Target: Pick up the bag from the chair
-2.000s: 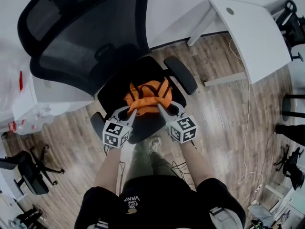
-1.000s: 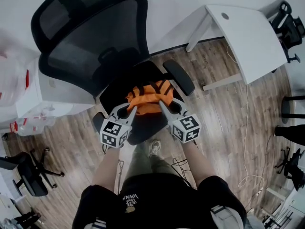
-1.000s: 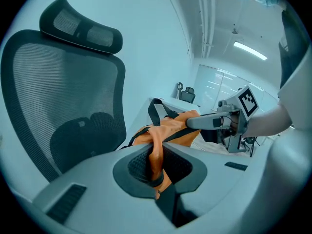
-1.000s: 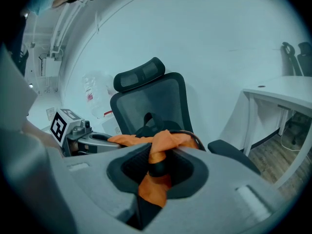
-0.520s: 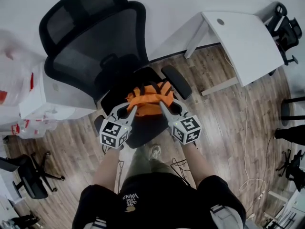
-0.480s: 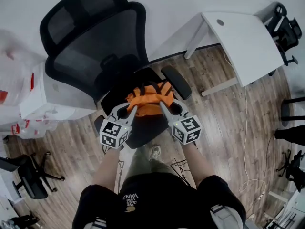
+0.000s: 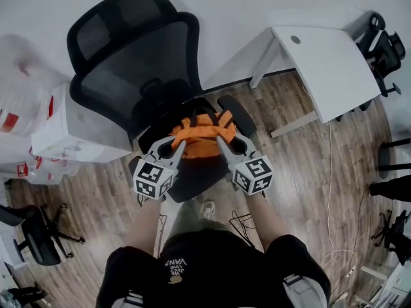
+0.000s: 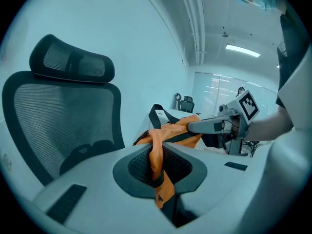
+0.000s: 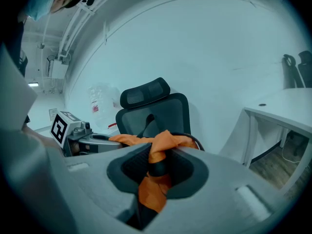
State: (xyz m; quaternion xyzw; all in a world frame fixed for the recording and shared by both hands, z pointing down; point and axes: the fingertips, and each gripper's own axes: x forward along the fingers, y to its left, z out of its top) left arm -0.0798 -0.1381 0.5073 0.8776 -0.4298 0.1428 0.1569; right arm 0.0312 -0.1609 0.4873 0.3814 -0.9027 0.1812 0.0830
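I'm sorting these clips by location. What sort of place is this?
Most likely an office: a black mesh office chair with a headrest, a white desk against the wall, and another wheeled chair on the wood-look floor.

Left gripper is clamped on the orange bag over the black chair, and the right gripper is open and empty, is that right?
No, the right gripper is not open and empty: the right gripper view shows its jaws shut on the orange bag too. The left gripper is clamped on it over the black chair.
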